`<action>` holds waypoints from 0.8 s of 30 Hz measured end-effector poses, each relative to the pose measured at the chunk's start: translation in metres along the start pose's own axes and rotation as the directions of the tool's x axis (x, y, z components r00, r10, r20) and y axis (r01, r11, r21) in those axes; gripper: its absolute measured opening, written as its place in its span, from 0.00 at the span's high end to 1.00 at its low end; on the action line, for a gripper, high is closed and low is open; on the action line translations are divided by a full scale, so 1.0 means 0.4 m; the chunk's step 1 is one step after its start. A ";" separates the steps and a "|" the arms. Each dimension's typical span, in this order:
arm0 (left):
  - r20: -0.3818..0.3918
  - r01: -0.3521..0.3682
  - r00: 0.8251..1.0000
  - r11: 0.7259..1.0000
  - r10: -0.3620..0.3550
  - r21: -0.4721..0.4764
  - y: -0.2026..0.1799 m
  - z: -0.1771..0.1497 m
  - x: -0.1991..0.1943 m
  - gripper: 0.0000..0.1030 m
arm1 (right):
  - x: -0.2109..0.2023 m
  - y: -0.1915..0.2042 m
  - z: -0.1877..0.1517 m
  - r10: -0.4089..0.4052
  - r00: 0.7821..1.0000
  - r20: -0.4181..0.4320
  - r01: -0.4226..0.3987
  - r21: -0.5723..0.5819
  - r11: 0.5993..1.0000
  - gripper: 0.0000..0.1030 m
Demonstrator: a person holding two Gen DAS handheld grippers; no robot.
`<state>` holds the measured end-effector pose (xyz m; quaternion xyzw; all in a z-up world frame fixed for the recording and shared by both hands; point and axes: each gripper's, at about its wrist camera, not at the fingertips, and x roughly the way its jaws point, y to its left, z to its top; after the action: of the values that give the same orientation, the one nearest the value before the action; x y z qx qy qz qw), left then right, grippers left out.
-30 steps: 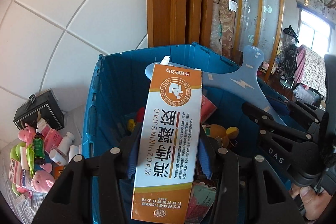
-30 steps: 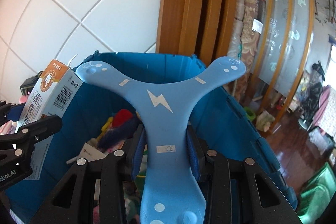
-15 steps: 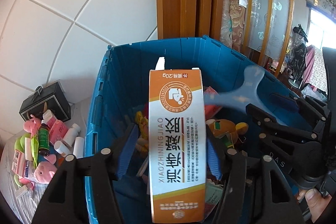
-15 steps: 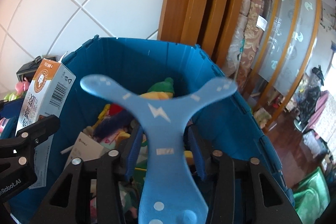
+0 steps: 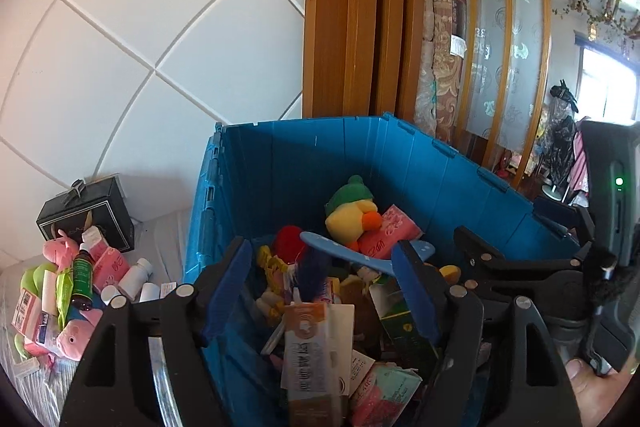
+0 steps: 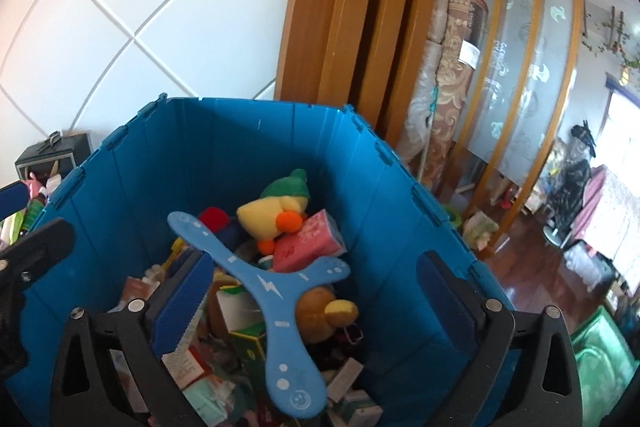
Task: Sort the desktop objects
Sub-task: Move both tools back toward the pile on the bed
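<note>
My left gripper [image 5: 320,291] hangs over the blue bin [image 5: 300,167], jaws opening, with no pad touching anything. The orange-and-white medicine box [image 5: 316,347] lies blurred on the pile inside the bin, below the jaws. My right gripper [image 6: 314,303] also stands over the bin [image 6: 224,155], jaws opening very wide. The blue three-armed boomerang [image 6: 272,291] rests on the heap of toys and cartons beneath it, free of both pads. From the left wrist the boomerang [image 5: 360,251] shows only partly, behind the right finger. The right gripper's body [image 5: 520,267] sits close on the right.
The bin holds a yellow duck plush with a green hat [image 6: 272,215], pink packets and several cartons. Left of the bin, pink pig toys, small bottles and packets [image 5: 80,287] lie before a black gift box [image 5: 88,215]. Wooden partition and a rolled carpet [image 6: 452,75] stand behind.
Both grippers went from shut on their things to open. The medicine box dropped out of the left jaws and the boomerang out of the right jaws; both now lie in the bin.
</note>
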<state>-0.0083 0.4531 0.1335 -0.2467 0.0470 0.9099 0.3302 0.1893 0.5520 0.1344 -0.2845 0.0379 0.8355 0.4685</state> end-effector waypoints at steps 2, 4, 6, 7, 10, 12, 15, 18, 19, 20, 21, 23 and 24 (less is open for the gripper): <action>0.015 -0.006 1.000 1.000 0.006 -0.013 0.021 -0.006 -0.035 0.27 | -0.003 -0.004 -0.001 -0.013 1.000 0.013 0.013 0.018 1.000 0.00; 0.038 -0.023 0.999 1.000 0.023 -0.018 0.049 -0.011 -0.071 0.26 | -0.009 -0.005 -0.002 -0.030 0.999 0.029 0.029 0.029 0.999 0.00; 0.051 -0.051 0.997 0.998 0.052 -0.033 0.088 -0.018 -0.106 0.26 | -0.012 -0.006 -0.002 -0.038 0.999 0.035 0.037 0.036 0.999 0.00; 0.055 -0.059 0.997 0.997 0.061 -0.045 0.110 -0.023 -0.122 0.26 | -0.015 -0.006 -0.004 -0.038 0.998 0.039 0.037 0.041 0.998 0.00; 0.063 -0.094 0.993 0.991 0.101 -0.094 0.194 -0.048 -0.169 0.26 | -0.041 -0.009 -0.007 0.012 0.998 0.061 -0.017 0.087 0.996 0.00; 0.062 -0.133 0.988 0.984 0.141 -0.121 0.254 -0.069 -0.195 0.26 | -0.087 0.005 -0.011 0.079 0.991 0.108 -0.091 0.115 0.989 0.00; 0.029 -0.164 0.985 0.976 0.169 -0.143 0.346 -0.104 -0.220 0.26 | -0.191 0.076 0.001 0.136 0.966 0.219 -0.153 0.063 0.986 0.00; -0.004 -0.209 0.977 0.964 0.211 -0.163 0.442 -0.154 -0.246 0.26 | -0.275 0.180 0.017 0.211 0.937 0.280 -0.212 -0.025 0.977 0.00; -0.016 -0.224 0.974 0.960 0.225 -0.168 0.475 -0.174 -0.255 0.26 | -0.299 0.215 0.019 0.238 0.926 0.294 -0.235 -0.048 0.971 0.00; -0.029 -0.238 0.971 0.956 0.236 -0.172 0.508 -0.194 -0.264 0.26 | -0.320 0.253 0.021 0.269 0.914 0.304 -0.260 -0.073 0.963 0.00; -0.045 -0.254 0.967 0.951 0.250 -0.177 0.546 -0.215 -0.274 0.26 | -0.339 0.291 0.022 0.296 0.903 0.310 -0.281 -0.095 0.955 0.00; -0.077 -0.290 0.957 0.939 0.280 -0.186 0.623 -0.259 -0.292 0.26 | -0.365 0.366 0.026 0.334 0.891 0.306 -0.307 -0.135 0.942 0.00; -0.097 -0.309 0.950 0.932 0.295 -0.191 0.666 -0.282 -0.301 0.26 | -0.373 0.405 0.028 0.355 0.885 0.301 -0.322 -0.155 0.934 0.00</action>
<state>-0.0478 0.1483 0.0722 -0.2992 0.0019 0.9411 0.1575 0.1137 0.3516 0.1869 -0.1557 -0.0326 0.9404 0.3005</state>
